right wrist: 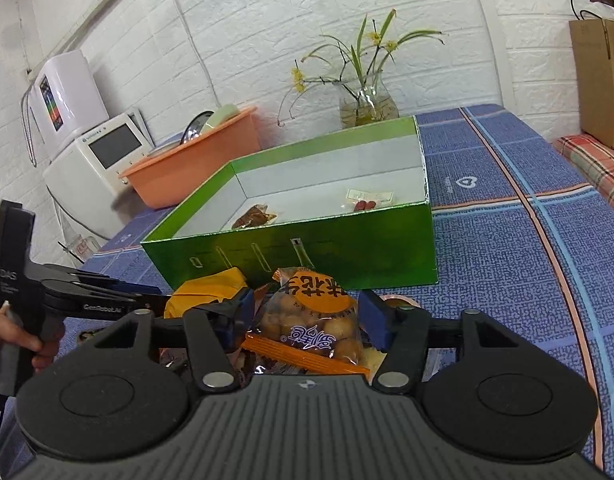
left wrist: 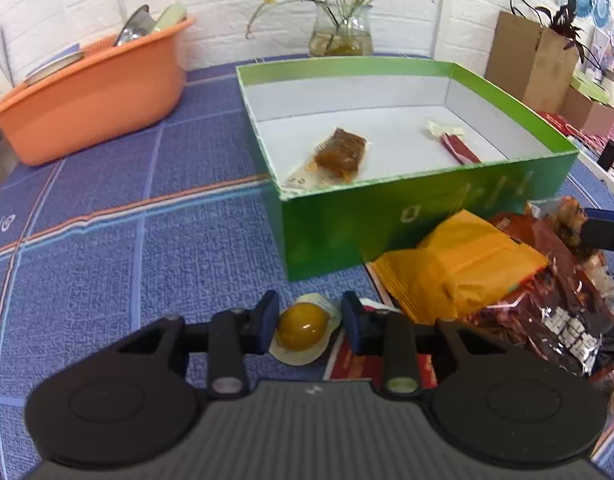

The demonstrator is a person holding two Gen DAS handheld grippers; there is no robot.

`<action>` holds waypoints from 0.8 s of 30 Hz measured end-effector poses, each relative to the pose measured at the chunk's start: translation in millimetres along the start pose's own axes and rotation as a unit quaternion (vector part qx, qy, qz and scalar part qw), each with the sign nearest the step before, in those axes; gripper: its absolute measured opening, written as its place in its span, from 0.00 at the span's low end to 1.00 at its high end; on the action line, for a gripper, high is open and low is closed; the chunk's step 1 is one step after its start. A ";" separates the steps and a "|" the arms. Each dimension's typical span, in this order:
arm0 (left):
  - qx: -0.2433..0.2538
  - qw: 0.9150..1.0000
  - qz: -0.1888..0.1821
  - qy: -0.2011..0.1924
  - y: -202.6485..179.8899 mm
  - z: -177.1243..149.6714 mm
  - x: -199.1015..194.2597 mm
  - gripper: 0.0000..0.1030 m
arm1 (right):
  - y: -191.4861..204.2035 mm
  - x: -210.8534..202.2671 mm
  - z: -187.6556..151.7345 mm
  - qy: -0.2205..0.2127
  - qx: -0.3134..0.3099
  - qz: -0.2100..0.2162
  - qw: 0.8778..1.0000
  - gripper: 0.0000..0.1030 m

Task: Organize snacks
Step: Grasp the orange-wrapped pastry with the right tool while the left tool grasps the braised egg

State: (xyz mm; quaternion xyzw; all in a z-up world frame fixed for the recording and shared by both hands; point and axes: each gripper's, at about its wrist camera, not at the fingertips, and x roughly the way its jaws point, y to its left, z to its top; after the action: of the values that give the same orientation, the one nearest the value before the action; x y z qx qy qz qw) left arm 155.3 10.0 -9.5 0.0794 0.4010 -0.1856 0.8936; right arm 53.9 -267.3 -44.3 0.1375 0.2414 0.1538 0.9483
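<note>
A green box (left wrist: 387, 216) with a white inside stands on the blue cloth; it also shows in the right wrist view (right wrist: 327, 252). In it lie a brown snack packet (left wrist: 339, 154) and a red stick packet (left wrist: 457, 146). My left gripper (left wrist: 309, 322) is open around a yellow jelly cup (left wrist: 303, 326) on the cloth. My right gripper (right wrist: 307, 320) is open around a clear bag of round snacks with an orange label (right wrist: 319, 316). An orange packet (left wrist: 463, 264) and a dark red bag (left wrist: 555, 304) lie in the pile in front of the box.
An orange basin (left wrist: 95, 92) with dishes stands at the back left. A glass vase with flowers (left wrist: 341, 34) is behind the box. A brown paper bag (left wrist: 531, 64) stands at the right. White appliances (right wrist: 87, 156) stand beyond the table's left edge.
</note>
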 end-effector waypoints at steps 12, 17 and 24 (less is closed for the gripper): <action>-0.010 0.999 0.011 -0.040 2.1 -26.1 -33.1 0.29 | -11.3 0.0 -3.4 0.003 0.061 0.000 0.998 1.00; -0.039 0.993 0.025 -0.106 2.7 -47.9 -81.7 0.29 | -3.3 -31.9 -4.0 -0.056 0.046 -0.009 0.997 0.03; -0.059 0.990 -0.008 -0.128 -3.4 -53.3 -98.2 0.29 | 3.5 -32.0 1.4 -0.046 0.077 0.014 0.996 0.35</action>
State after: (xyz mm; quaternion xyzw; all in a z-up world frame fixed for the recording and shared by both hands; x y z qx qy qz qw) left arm 57.4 48.7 28.3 -0.0005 0.2946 -0.1771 0.9391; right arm 27.1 -275.9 -28.6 0.2198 0.2071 0.1413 0.9428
